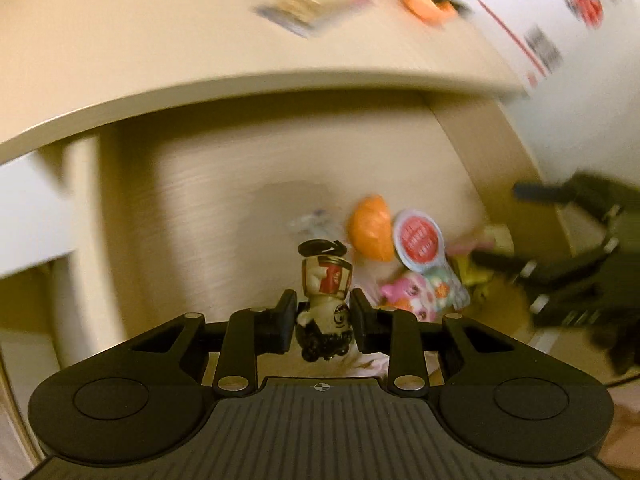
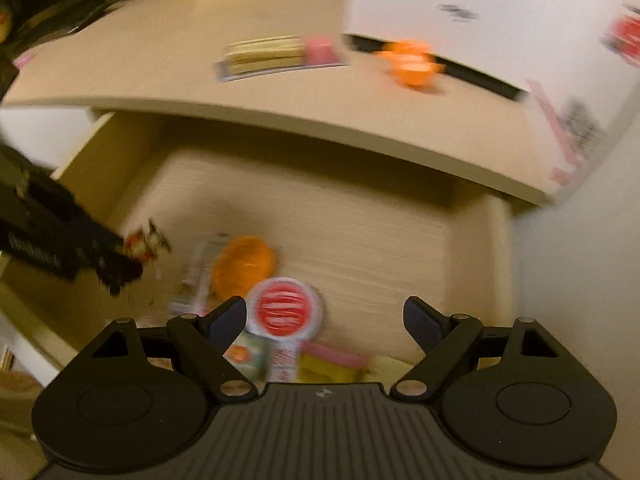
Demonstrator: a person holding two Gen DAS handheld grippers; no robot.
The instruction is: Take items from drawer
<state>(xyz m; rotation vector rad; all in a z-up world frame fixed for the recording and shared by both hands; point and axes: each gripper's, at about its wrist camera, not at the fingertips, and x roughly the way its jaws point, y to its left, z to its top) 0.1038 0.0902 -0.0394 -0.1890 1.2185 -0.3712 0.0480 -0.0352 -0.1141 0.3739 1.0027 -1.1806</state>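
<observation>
The left gripper [image 1: 323,322] clamps a figurine [image 1: 326,304], the right gripper [image 2: 325,322] gapes empty, several items remain in the drawer [image 2: 360,216].

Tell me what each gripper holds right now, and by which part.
Left gripper: a small toy figure, fingers on either side of its middle. Right gripper: nothing, fingers apart.

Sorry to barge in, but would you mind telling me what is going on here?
A person is emptying an open drawer with two hand-held grippers. The left gripper has a small figurine between its fingers. The right gripper is open, above a round red-and-white packet. An orange toy and other small packets remain in the drawer.
</observation>
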